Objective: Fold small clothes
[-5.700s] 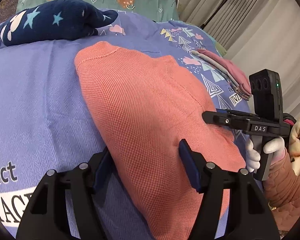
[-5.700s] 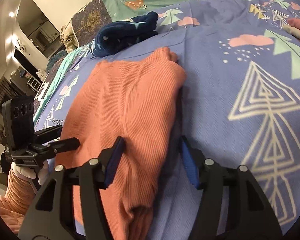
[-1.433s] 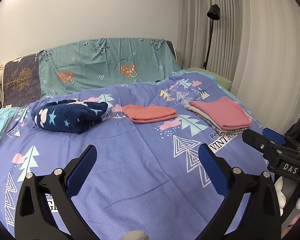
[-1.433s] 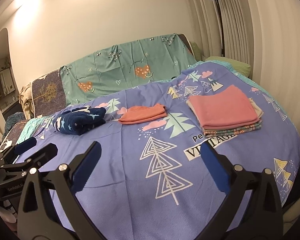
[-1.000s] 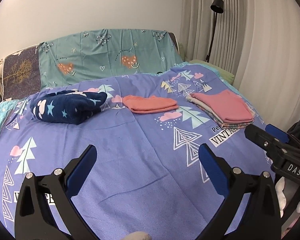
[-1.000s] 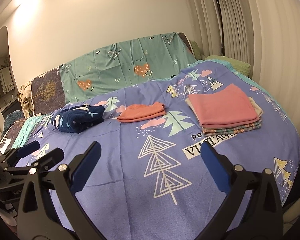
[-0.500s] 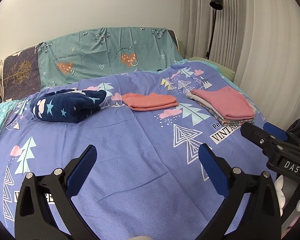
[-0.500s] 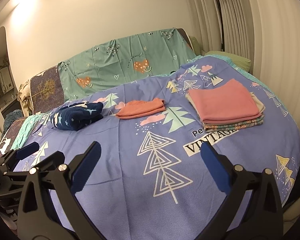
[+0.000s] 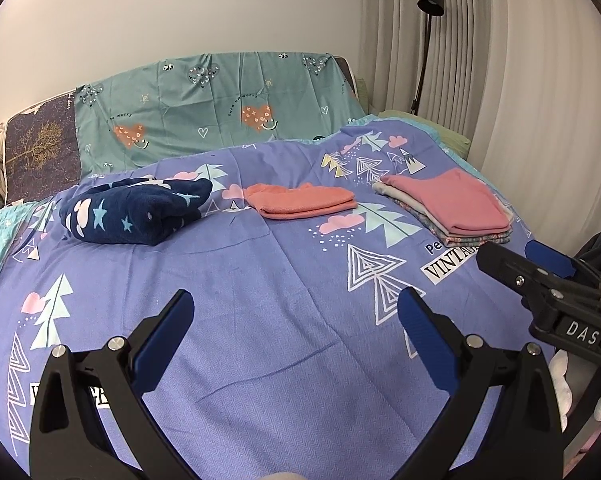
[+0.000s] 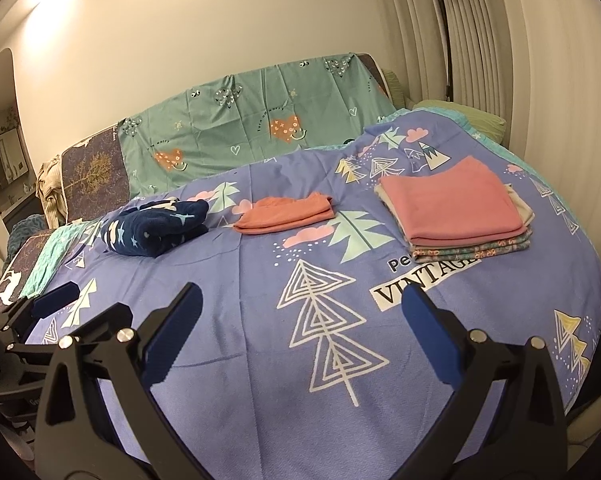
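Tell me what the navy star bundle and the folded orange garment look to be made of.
Navy star bundle: seemingly plush fleece, matte and fuzzy, with thick rounded folds and a soft nap.
Folded orange garment: seemingly thin knit cotton, matte; it lies flat with crisp thin edges. The weave is too small to confirm here.
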The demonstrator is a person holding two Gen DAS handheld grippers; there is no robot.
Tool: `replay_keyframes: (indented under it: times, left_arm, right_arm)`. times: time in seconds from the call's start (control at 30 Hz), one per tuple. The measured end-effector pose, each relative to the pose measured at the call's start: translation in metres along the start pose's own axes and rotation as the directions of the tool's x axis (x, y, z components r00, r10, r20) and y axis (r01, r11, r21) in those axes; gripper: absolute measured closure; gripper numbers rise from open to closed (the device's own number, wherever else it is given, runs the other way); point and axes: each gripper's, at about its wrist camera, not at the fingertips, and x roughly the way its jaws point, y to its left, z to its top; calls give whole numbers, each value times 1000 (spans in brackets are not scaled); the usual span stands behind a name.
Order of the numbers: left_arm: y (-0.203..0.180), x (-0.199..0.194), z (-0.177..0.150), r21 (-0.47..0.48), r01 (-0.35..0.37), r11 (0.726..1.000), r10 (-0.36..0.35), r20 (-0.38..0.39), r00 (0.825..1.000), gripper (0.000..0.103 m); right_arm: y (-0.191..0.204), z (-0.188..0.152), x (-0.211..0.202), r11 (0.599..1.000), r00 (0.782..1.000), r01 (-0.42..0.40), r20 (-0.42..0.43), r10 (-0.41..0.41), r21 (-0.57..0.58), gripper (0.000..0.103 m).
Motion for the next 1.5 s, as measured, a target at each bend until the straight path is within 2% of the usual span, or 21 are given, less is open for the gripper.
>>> replay_keyframes:
  times: [0.97,1.5]
  left_arm:
    - [-4,1,-3,18,-10,1000,11,-10,1000,1]
    - [0,-3,3,16,-8,1000,8,9,1000,1]
  right_arm:
    - [-4,-2,2,1000,1000,-4,-5,4,-1,2]
    - [-8,2,8,1000,1000,14,0,-14,-13,2]
